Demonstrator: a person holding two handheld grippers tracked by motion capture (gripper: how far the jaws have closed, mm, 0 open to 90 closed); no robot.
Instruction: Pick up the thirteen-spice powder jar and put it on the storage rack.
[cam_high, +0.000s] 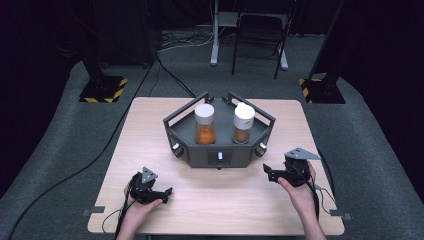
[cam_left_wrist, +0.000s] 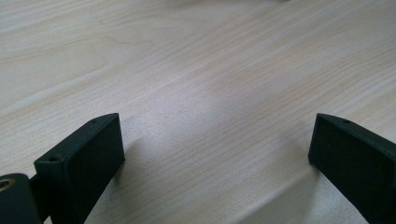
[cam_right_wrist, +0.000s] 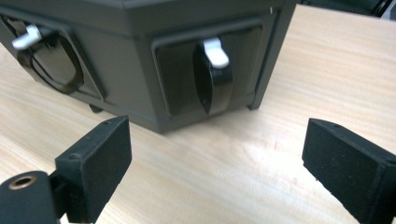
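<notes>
Wood table (cam_high: 150, 130) carries a dark grey angled tray (cam_high: 218, 145) at centre, well apart from the left tongs (cam_high: 165, 192), near the right tongs (cam_high: 267, 171). Tray looks like rigid printed plastic, probably light enough to skid if shoved; rails on top would serve for lifting. Two jars stand upright in it, side by side, not touching: orange jar (cam_high: 205, 124) at left, brown jar (cam_high: 243, 123) at right, both white-capped, likely smooth and slippery, best taken round the body below the cap. Right tongs are spread, nothing between them, aimed at the knob (cam_right_wrist: 213, 77) on the tray's right face; a second knob (cam_right_wrist: 42, 51) sits on the face further along. Knob is a stiff black fin with a white tip, narrow, standing about upright; judged best pinched across the flat sides, then twisted, bracing the tray if it slides. Left tongs (cam_left_wrist: 215, 154) are spread too, empty, low over bare table. No readable writing, brand or label anywhere; jar fronts too small to tell.
</notes>
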